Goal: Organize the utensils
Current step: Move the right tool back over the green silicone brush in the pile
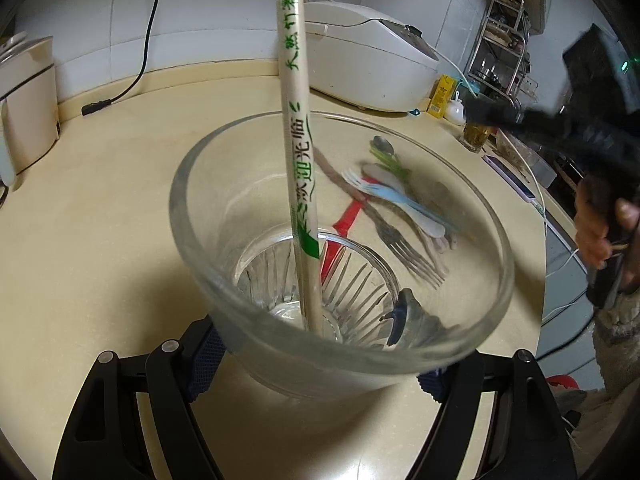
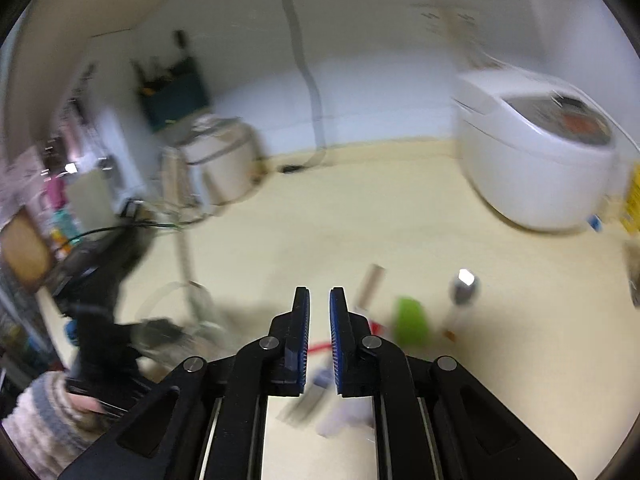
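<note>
Cream tabletop point(image 1: 120, 200): left gripper point(image 1: 320, 364), jaws clamped on the glass point(image 1: 340, 240), steadies it; beside it, probably heading for the forks point(image 1: 400, 240), right gripper point(image 2: 319, 340), jaws slightly apart, empty.

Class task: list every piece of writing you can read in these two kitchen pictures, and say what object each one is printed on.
"天然竹筷" in green, upper part of the chopstick wrapper standing in the glass bowl.
"欢迎光临" in green, lower on the same wrapper.
Yellow box beside the rice cooker: print too small to read.
Rice cooker panel, right wrist view: blurred, unreadable.

Utensils point(image 2: 408, 320) on the counter under right claw point(image 2: 319, 340), smeared beyond telling.
</note>
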Demonstrator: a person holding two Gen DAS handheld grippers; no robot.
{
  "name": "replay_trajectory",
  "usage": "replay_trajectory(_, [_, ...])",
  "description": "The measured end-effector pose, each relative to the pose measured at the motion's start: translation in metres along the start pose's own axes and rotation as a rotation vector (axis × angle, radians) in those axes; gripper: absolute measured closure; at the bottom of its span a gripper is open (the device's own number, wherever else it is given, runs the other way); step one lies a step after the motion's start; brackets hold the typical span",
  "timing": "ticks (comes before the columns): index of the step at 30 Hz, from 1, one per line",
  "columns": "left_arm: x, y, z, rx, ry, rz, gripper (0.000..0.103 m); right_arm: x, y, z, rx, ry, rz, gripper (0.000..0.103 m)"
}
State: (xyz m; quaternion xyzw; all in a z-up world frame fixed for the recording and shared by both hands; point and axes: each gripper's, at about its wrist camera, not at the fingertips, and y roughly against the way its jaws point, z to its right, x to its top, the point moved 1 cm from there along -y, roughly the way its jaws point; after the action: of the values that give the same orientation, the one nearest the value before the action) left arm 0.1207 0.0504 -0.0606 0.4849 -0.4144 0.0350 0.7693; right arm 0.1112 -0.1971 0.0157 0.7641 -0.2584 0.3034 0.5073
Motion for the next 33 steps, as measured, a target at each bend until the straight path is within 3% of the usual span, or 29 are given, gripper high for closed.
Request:
replay_trajectory(6, [-0.003, 0.004, -0.001, -0.006, 0.012, 0.01, 0.021, -0.039, -0.011, 0.053, -0.104, -0.154, -0.079, 0.081])
replay_trajectory(8, [-0.002, 0.004, -0.003, -0.011, 0.019, 0.008, 0.021, -0.05, -0.012, 0.066, -0.131, -0.189, -0.102, 0.072])
replay_trajectory(18, [-0.001, 0.002, -0.005, -0.004, 0.021, -0.001, 0.021, -0.068, -0.003, 0.083, -0.145, -0.197, -0.061, 0.069])
replay_trajectory(23, [0.0, -0.002, -0.007, -0.002, 0.025, -0.019, 0.021, -0.071, -0.013, 0.077, -0.087, -0.189, -0.076, 0.069])
replay_trajectory(33, [-0.001, -0.007, -0.003, 0.019, 0.007, -0.042, 0.021, -0.034, -0.059, 0.063, 0.022, -0.157, -0.048, 0.069])
